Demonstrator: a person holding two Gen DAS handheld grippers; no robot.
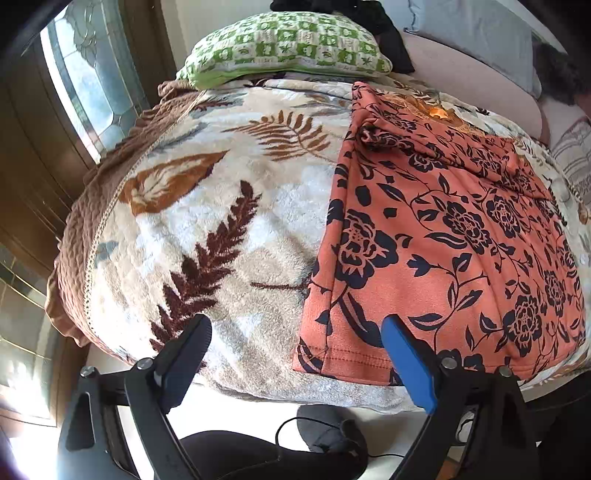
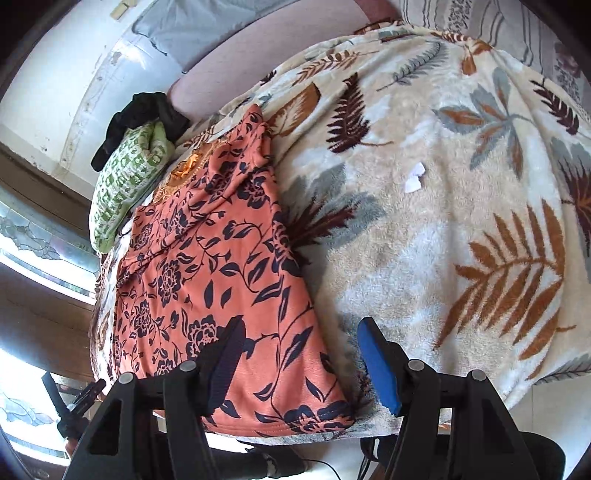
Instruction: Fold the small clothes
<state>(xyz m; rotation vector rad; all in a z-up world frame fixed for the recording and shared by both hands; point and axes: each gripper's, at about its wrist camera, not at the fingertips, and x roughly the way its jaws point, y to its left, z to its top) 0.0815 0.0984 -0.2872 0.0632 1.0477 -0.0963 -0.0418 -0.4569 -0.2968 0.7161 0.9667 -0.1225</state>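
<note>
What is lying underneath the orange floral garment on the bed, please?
The orange floral garment lies flat on a leaf-patterned fleece blanket, which shows all around it. What is beneath the blanket is covered.

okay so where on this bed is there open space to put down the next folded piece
Two free patches on the leaf-print fleece blanket: one between the orange floral garment and the brown quilted bed edge; a wider one on the garment's other side, bare except two small white paper scraps. It is crowded at the far end, with the green checked pillow and black clothing.
</note>
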